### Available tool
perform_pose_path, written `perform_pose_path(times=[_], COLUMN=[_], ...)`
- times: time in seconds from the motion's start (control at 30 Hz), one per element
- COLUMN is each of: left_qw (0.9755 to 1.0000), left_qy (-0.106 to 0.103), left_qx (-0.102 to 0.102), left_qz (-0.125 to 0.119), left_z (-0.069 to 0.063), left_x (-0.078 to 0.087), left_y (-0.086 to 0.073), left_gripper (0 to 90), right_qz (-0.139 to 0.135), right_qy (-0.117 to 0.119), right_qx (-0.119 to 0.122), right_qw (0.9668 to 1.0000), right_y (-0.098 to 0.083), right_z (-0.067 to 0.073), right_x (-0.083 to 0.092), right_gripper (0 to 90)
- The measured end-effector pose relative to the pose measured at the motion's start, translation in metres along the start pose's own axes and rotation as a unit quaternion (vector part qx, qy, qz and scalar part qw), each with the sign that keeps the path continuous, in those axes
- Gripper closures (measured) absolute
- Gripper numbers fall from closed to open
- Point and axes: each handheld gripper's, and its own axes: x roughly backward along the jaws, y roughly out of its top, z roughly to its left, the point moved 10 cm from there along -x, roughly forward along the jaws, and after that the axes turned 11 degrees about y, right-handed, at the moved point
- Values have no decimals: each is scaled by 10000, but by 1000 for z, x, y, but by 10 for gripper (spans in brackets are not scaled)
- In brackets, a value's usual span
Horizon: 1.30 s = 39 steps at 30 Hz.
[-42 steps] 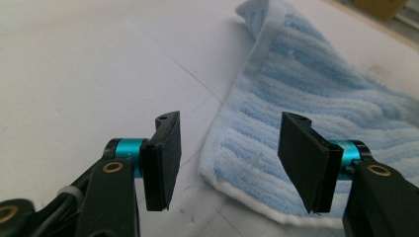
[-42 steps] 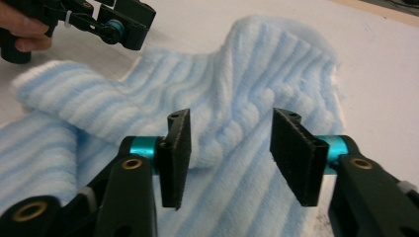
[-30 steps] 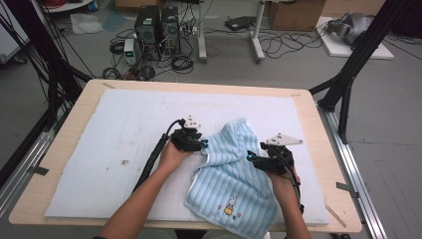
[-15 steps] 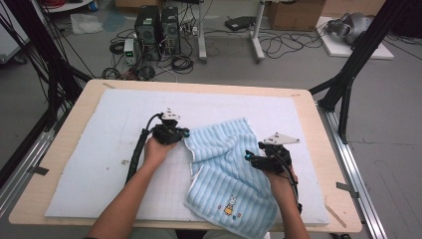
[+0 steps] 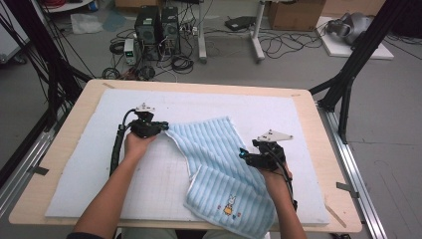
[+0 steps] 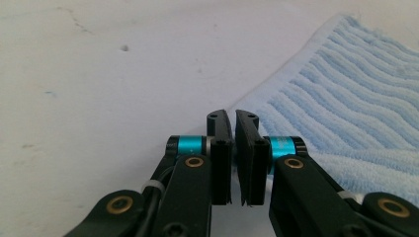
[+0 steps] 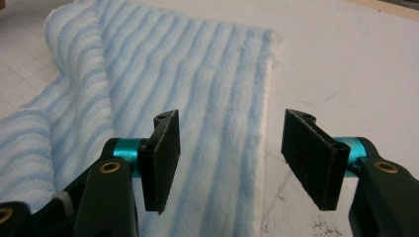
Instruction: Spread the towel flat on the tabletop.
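A light blue towel (image 5: 219, 164) with fine white stripes lies rumpled on a white mat (image 5: 89, 164) that covers a wooden table (image 5: 64, 149). The towel runs slantwise from near the mat's middle toward its near edge, where a folded, rounded end carries a small orange and yellow cartoon patch (image 5: 228, 208). One long edge is turned over on itself, showing a pale white hem. The left gripper (image 5: 160, 128) sits at the towel's far left corner, its jaws having just been closing; in the left gripper view (image 6: 232, 118) they stand nearly together with only a thin slit between them, and the towel's white corner (image 6: 257, 101) lies right at their tips, but whether cloth is pinched in the slit is hard to make out. The right gripper (image 5: 245, 155) rests at the towel's right side, and in the right gripper view (image 7: 230, 128) its jaws stand wide apart above the striped cloth (image 7: 207, 98) and its straight hem, holding nothing. The person's right forearm hides part of the towel's near right edge, and the fold conceals whatever cloth lies underneath it.
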Motion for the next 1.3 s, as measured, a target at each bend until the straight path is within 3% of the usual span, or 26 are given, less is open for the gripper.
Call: perform_pose_path(times=[0.17,0.3,0.5,0.6,0.7,0.8,0.9,0.97,1.13,1.23,1.3], left_qw=[9996,9996,9989,9983,9977,9977,9973,9971,9973,9973,9975], left_qy=[239,183,93,60,-14,11,-32,-97,-7,-3,5], left_qx=[119,230,442,510,537,460,529,606,521,514,487], left_qz=[-28,32,-127,-259,-418,-499,-501,-461,-519,-518,-506], left_z=[22,24,16,15,14,16,17,17,16,17,17], left_x=[1,-3,-3,1,8,11,13,13,18,20,21], left_y=[3,-2,4,8,12,10,6,4,7,7,6], left_gripper=[848,837,496,408,391,386,359,341,312,316,317], right_qz=[-19,21,100,259,478,712,954,876,803,1064,1007], right_qy=[45,95,265,406,512,741,830,798,611,408,430], right_qx=[-13,-13,196,350,524,488,465,453,460,437,352], right_qw=[10000,10000,9994,9982,9962,9935,9909,9919,9938,9925,9934], right_y=[3,8,22,30,36,41,47,54,63,58,60], right_z=[0,-3,-13,-20,-25,-26,-26,-28,-36,-43,-44], right_x=[-3,-11,-34,-51,-72,-95,-115,-126,-141,-149,-153], right_gripper=[398,398,367,348,295,224,208,210,374,430,508])
